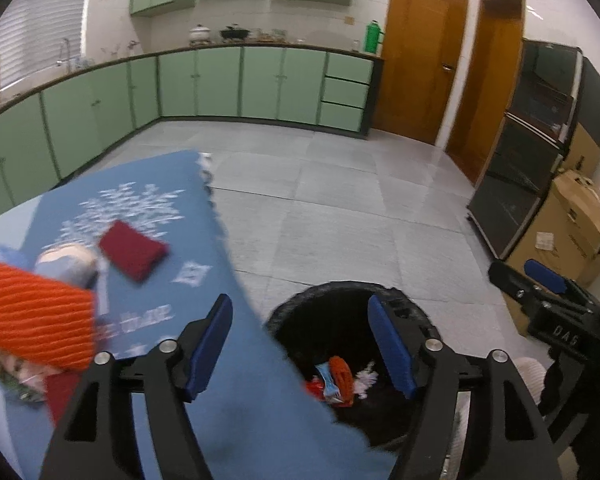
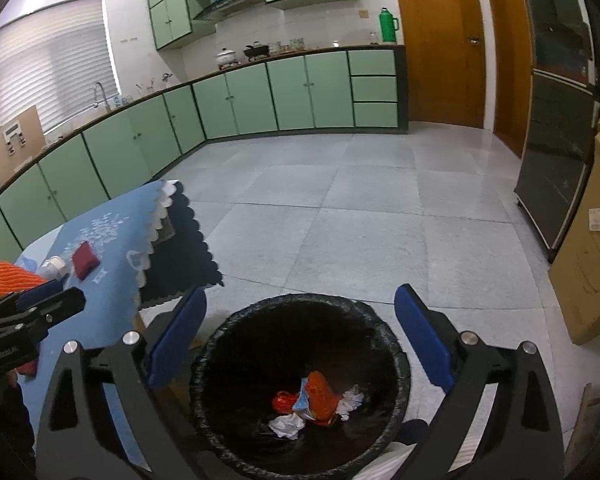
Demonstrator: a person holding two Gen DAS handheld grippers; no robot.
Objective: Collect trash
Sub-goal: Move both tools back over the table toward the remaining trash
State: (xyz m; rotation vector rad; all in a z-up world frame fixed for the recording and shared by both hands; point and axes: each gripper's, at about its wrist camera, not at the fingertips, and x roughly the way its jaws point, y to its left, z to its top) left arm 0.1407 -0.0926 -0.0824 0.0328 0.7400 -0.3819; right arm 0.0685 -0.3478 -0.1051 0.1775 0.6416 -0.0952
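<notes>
Below, filling the bottom centre of the right wrist view, the black-lined bin holds crumpled wrappers, while both the right gripper and left gripper gape wide and empty, so reaching back carelessly could snag the tablecloth.

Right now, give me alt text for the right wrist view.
The open right gripper hovers over a black-lined bin holding crumpled wrappers and tissue. To the left is a table with a blue cloth; green cabinets and a tiled floor lie beyond.
</notes>
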